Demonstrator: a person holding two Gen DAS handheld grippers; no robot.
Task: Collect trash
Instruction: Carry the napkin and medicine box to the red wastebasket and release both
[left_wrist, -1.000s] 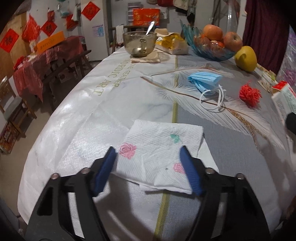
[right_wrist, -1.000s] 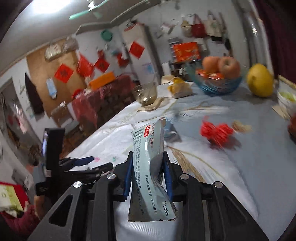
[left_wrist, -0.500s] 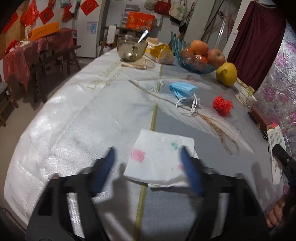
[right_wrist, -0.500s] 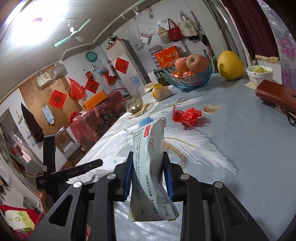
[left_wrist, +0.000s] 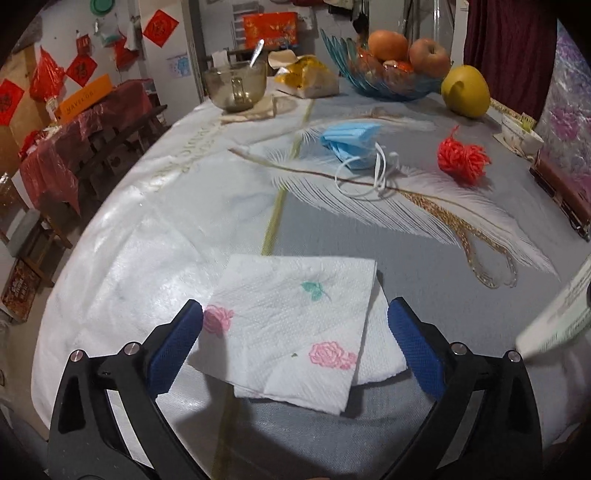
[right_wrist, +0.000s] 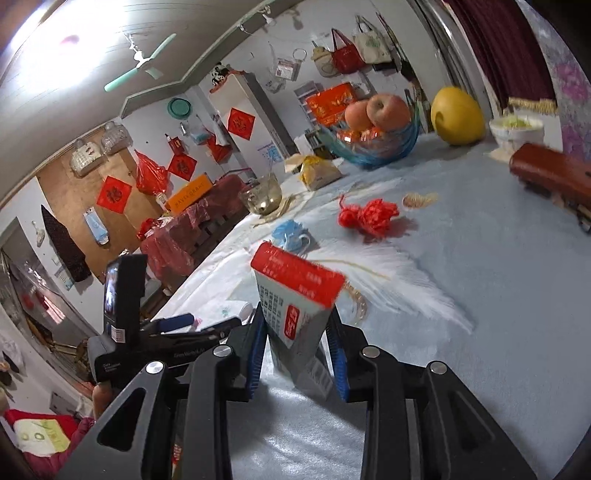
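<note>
Trash lies in several places on the counter (left_wrist: 147, 229), which has a pale cloth with a feather print. Nearest is a white paper napkin (left_wrist: 291, 328) with pink roses, flat on the cloth and between the blue pads of the left tongs (left_wrist: 295, 343). These tongs are spreading wider at this moment, and the pads do not touch the napkin. The right tongs (right_wrist: 297, 354) are pressed on a small medicine box (right_wrist: 295, 299), grey with a red top, and hold it above the cloth. Its blurred corner also shows at the right edge of the left view. Further away on the cloth are a crumpled blue face mask (left_wrist: 351, 142) with white loops and, just beside it, a bundle of red string (left_wrist: 463, 160). At the far end stand a glass bowl (left_wrist: 236, 85) with a spoon, a blue fruit bowl (left_wrist: 384, 79) with apples, and a yellow pomelo (left_wrist: 466, 90).
</note>
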